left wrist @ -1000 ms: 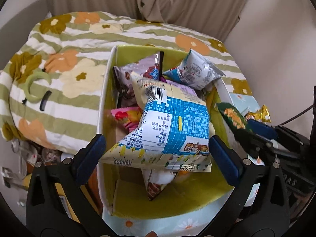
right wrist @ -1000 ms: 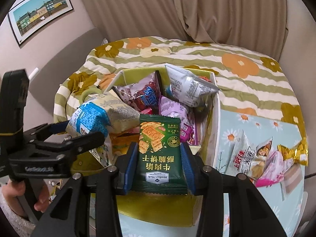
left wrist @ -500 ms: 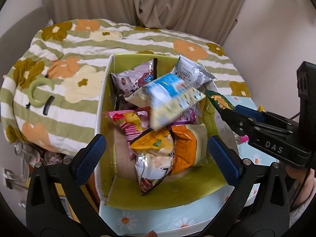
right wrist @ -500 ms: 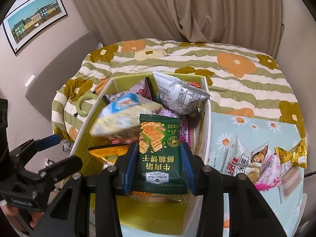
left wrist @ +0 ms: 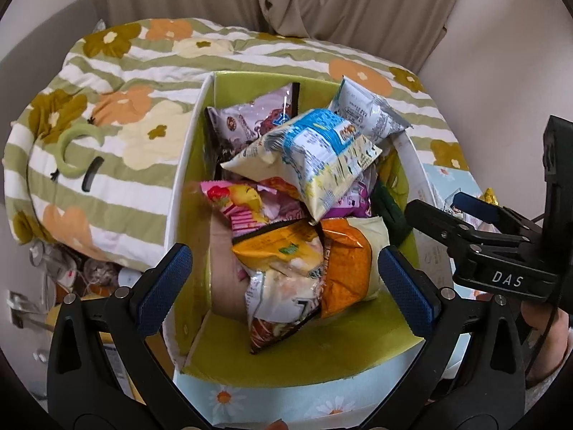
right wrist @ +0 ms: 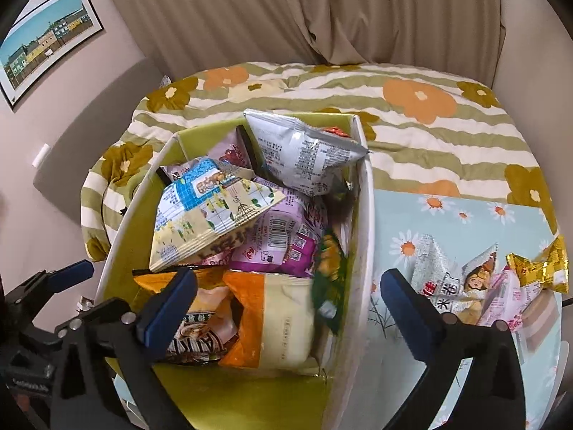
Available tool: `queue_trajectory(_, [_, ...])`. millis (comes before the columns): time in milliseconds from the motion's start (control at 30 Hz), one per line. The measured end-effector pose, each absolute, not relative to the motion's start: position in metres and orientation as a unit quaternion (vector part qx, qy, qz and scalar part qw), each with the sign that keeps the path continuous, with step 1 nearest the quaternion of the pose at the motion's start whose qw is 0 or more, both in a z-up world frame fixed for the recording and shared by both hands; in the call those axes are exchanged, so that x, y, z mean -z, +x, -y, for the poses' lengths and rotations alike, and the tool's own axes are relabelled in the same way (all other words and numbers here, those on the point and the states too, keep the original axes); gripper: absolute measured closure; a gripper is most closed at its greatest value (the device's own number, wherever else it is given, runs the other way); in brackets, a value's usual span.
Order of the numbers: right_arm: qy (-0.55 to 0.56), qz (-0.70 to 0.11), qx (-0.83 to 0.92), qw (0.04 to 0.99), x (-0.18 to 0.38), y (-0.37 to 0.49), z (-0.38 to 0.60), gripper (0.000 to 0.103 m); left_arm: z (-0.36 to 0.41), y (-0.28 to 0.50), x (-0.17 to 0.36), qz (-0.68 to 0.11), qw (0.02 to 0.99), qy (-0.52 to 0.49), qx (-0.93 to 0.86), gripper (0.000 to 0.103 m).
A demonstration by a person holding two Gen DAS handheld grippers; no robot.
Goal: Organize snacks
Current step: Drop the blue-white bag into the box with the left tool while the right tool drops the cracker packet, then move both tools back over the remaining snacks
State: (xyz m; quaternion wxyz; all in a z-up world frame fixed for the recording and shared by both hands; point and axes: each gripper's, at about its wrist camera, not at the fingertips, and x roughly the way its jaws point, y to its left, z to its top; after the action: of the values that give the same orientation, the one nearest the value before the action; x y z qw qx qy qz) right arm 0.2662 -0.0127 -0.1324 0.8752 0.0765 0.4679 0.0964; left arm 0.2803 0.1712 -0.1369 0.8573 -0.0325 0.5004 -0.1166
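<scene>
Snack box (right wrist: 361, 193): right hand-held gripper (right wrist: 286, 301) opening, empty; left hand-held gripper (left wrist: 286, 283) spread; "DAS" label (left wrist: 506, 279) at 3 o'clock.

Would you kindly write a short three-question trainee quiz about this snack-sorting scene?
1. True or false: the left gripper grips a packet.
2. Where does the dark green cracker packet lie? A) between the right gripper's opening jaws B) against the box wall C) on the quilt
3. Fill in: the loose packets outside the box rest on a cloth printed with ____.

Key: 1 false; 2 B; 3 daisies.
</scene>
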Motion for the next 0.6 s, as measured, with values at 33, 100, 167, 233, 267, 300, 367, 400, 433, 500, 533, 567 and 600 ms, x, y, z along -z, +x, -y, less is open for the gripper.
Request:
queue_trajectory(33, [0.071, -0.467, -0.094, 0.876, 0.132, 0.264, 0.013, 0.001, -0.171, 0.280, 0.136, -0.501, 0.857, -0.033, 0.116, 0.001])
queue_trajectory(100, [0.063, -0.465, -0.092, 0.878, 0.131, 0.261, 0.013, 0.001, -0.171, 0.278, 0.135, -0.499, 0.858, -0.031, 0.115, 0.001])
queue_trajectory(167, [0.065, -0.462, -0.092, 0.880, 0.128, 0.259, 0.014, 0.001, -0.171, 0.275, 0.131, -0.496, 0.861, -0.029, 0.113, 0.001])
queue_trajectory(233, [0.067, -0.457, -0.094, 0.882, 0.124, 0.257, 0.016, 0.001, -0.172, 0.272, 0.126, -0.491, 0.864, -0.029, 0.112, 0.001])
queue_trajectory(267, [0.068, -0.454, -0.096, 0.883, 0.121, 0.256, 0.016, 0.001, -0.173, 0.271, 0.123, -0.489, 0.865, -0.029, 0.110, 0.001])
queue_trajectory(300, [0.068, -0.452, -0.097, 0.884, 0.119, 0.255, 0.016, 0.001, -0.174, 0.270, 0.120, -0.488, 0.866, -0.029, 0.110, 0.001])
queue_trajectory(367, [0.066, -0.447, -0.098, 0.887, 0.113, 0.251, 0.015, 0.001, -0.176, 0.267, 0.114, -0.481, 0.869, -0.030, 0.109, 0.001])
queue_trajectory(400, [0.063, -0.444, -0.096, 0.889, 0.109, 0.249, 0.014, 0.001, -0.177, 0.265, 0.111, -0.479, 0.871, -0.029, 0.109, 0.001])
queue_trajectory(433, [0.059, -0.439, -0.095, 0.891, 0.104, 0.246, 0.012, 0.001, -0.178, 0.263, 0.107, -0.476, 0.872, -0.028, 0.108, 0.001])
queue_trajectory(500, [0.057, -0.433, -0.095, 0.894, 0.097, 0.241, 0.010, 0.001, -0.178, 0.259, 0.101, -0.470, 0.875, -0.027, 0.108, 0.001])
queue_trajectory(533, [0.056, -0.431, -0.094, 0.896, 0.092, 0.238, 0.009, 0.001, -0.179, 0.256, 0.098, -0.468, 0.877, -0.026, 0.109, 0.001])
queue_trajectory(567, [0.055, -0.429, -0.093, 0.897, 0.089, 0.236, 0.008, 0.001, -0.179, 0.254, 0.095, -0.466, 0.878, -0.026, 0.110, 0.001])
queue_trajectory(600, [0.053, -0.426, -0.090, 0.899, 0.085, 0.233, 0.008, 0.001, -0.180, 0.252, 0.092, -0.463, 0.879, -0.026, 0.112, 0.001])
